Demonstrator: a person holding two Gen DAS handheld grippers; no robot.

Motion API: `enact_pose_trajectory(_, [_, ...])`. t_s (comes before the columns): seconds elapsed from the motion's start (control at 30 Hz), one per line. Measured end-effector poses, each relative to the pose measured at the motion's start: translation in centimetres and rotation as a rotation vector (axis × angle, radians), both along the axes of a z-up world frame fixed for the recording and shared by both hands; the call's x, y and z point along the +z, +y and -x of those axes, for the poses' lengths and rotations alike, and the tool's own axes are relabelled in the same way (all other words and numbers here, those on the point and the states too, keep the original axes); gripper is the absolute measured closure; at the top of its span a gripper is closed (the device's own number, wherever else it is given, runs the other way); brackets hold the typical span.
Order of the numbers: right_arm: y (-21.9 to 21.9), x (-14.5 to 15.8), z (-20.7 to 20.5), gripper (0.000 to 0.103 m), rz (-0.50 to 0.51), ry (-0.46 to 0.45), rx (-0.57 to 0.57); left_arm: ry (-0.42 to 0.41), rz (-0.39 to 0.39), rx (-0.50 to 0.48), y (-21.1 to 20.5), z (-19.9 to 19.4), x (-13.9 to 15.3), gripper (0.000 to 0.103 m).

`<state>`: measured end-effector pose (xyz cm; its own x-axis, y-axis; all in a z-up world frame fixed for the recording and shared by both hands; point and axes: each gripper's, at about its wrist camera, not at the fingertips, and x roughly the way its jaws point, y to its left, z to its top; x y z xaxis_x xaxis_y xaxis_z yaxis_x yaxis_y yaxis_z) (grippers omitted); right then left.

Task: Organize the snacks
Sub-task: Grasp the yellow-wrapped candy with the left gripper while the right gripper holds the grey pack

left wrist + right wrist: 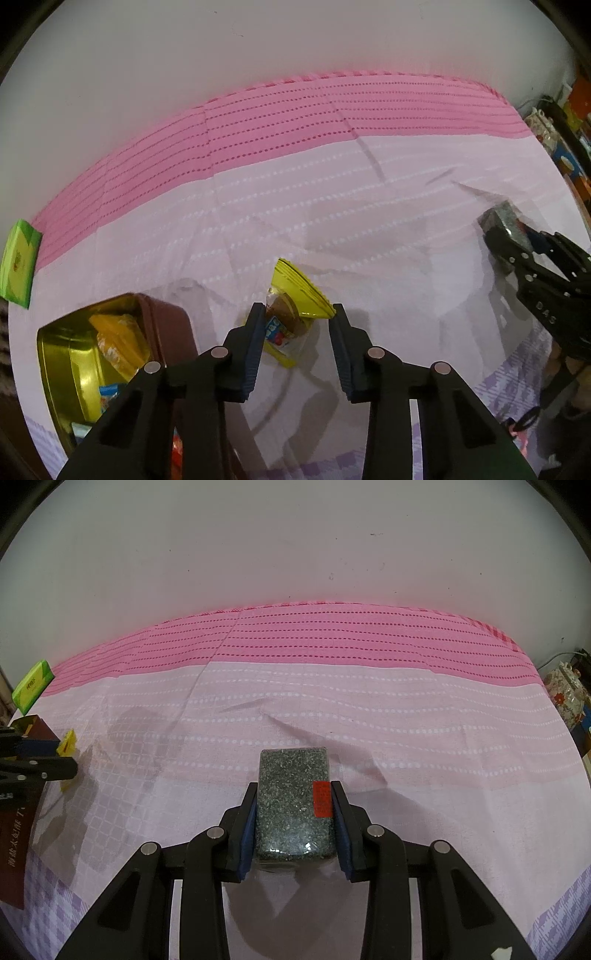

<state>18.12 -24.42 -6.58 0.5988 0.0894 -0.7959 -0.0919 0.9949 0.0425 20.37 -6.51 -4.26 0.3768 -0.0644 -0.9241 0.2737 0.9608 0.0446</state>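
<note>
A yellow snack packet with a brown picture sits between the fingertips of my left gripper, both pads touching its sides, just right of the open tin. From the right wrist view the left gripper shows at the far left with the yellow packet in it. My right gripper is shut on a dark speckled snack block with a red label, held over the pink cloth. In the left wrist view that block and the right gripper appear at the right edge.
The gold-lined tin holds several snack packs; its dark red side shows at the left. A green box lies at the cloth's far left. A white wall backs the table. A floral jar stands beyond the right edge.
</note>
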Motion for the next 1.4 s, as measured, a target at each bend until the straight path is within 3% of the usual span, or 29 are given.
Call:
enact_pose_trajectory(0.43, [0.2,-0.1,-0.1,0.069,0.011,0.000,0.001,-0.017,0.044,0.049,1.3,2.1,1.7,0.074])
enact_pose_trajectory(0.57, [0.2,0.0,0.0,0.069,0.015,0.000,0.002,-0.012,0.077,0.055,1.6,2.9,2.5,0.083])
enact_pose_trajectory(0.63, [0.2,-0.1,-0.1,0.069,0.016,0.000,0.002,-0.014,0.092,0.050,1.7,3.2,2.8,0.094])
enact_pose_trajectory(0.83, [0.2,-0.1,-0.1,0.069,0.018,0.000,0.002,-0.026,0.105,0.025,1.5,4.3,3.8,0.094])
enact_pose_trajectory(0.9, [0.1,-0.1,-0.1,0.069,0.018,0.000,0.002,-0.030,0.070,0.024,1.3,4.2,3.6,0.093])
enact_pose_trajectory(1.0, [0.1,-0.1,-0.1,0.069,0.018,0.000,0.002,0.017,0.057,0.002,1.3,3.7,2.7,0.090])
enact_pose_trajectory(1.1, [0.2,-0.1,-0.1,0.069,0.017,0.000,0.002,0.066,0.038,-0.025,1.3,3.4,1.6,0.076])
enact_pose_trajectory(1.4, [0.1,0.0,-0.1,0.069,0.011,0.000,0.003,0.100,-0.032,-0.082,0.5,2.0,-0.4,0.076])
